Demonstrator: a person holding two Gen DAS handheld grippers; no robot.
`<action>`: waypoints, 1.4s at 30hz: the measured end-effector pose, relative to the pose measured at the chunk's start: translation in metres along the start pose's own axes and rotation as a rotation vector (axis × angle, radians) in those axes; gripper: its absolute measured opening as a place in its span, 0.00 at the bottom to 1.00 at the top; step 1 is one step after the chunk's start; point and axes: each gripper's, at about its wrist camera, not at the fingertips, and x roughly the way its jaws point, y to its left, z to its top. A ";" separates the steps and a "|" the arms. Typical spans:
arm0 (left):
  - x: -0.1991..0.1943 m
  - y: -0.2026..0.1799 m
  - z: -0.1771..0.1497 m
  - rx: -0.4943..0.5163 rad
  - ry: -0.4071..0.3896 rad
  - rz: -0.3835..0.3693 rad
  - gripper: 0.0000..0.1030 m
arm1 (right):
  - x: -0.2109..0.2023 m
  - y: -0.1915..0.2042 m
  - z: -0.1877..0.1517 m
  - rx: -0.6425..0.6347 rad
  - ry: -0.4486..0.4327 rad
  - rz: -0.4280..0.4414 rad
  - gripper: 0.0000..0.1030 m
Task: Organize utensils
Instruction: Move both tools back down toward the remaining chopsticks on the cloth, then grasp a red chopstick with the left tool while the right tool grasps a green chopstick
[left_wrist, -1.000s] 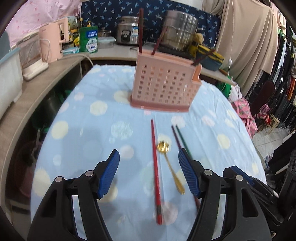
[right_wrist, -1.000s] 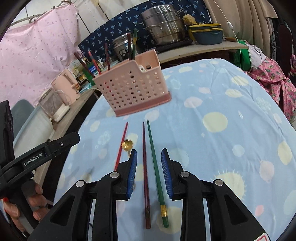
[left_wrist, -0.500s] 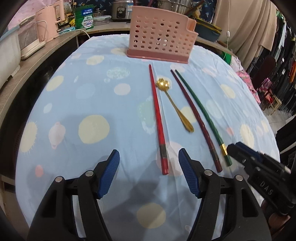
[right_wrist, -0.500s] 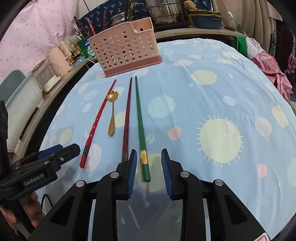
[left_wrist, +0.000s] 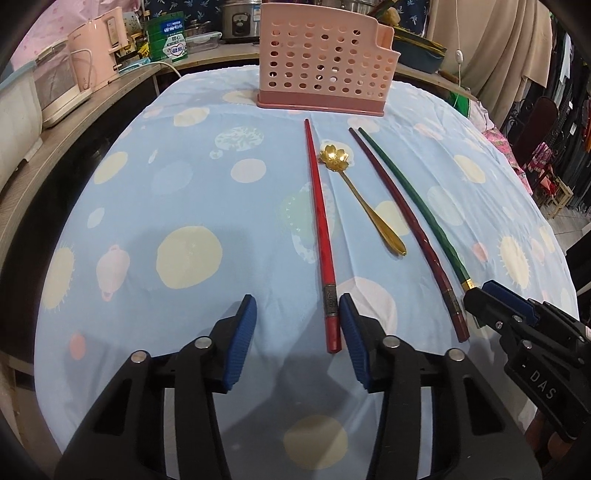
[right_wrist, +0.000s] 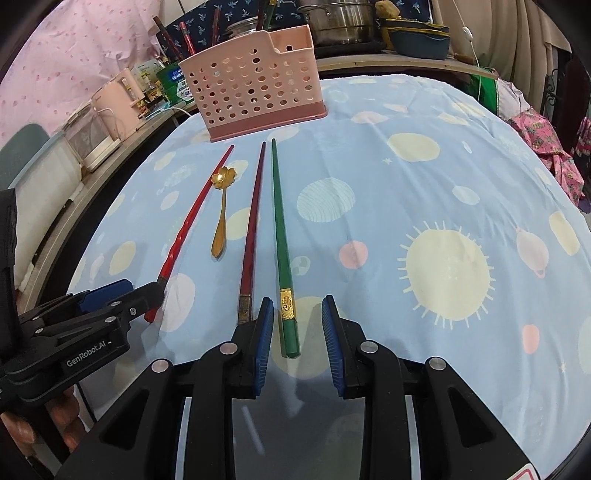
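Note:
A red chopstick (left_wrist: 322, 236), a gold flower spoon (left_wrist: 358, 195), a dark red chopstick (left_wrist: 406, 229) and a green chopstick (left_wrist: 417, 203) lie side by side on the blue cloth, before a pink perforated utensil basket (left_wrist: 325, 62). My left gripper (left_wrist: 297, 339) is open, its right pad beside the red chopstick's near end. My right gripper (right_wrist: 297, 339) is open around the near end of the green chopstick (right_wrist: 282, 251). The basket (right_wrist: 255, 85) holds several chopsticks. The left gripper also shows in the right wrist view (right_wrist: 118, 295), the right gripper in the left wrist view (left_wrist: 495, 306).
The table's blue cloth (right_wrist: 443, 184) has sun and pot prints. A wooden counter (left_wrist: 66, 122) on the left carries a pink kettle (left_wrist: 96, 48) and boxes. Steel pots (right_wrist: 340, 18) and bowls stand behind the basket. A chair (left_wrist: 535, 122) and clothes are at the right.
Both grippers have come down and back toward the near ends of the chopsticks. The left gripper has narrowed beside the red chopstick; the right now straddles the green one.

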 end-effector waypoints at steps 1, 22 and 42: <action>0.000 0.000 0.000 0.002 0.000 0.001 0.37 | 0.000 0.000 0.000 -0.003 -0.001 -0.002 0.26; -0.018 0.005 0.004 -0.017 -0.005 -0.045 0.07 | -0.009 -0.004 -0.003 -0.022 -0.018 -0.023 0.08; -0.077 0.013 0.032 -0.056 -0.114 -0.066 0.07 | -0.058 -0.011 0.021 0.027 -0.134 0.026 0.07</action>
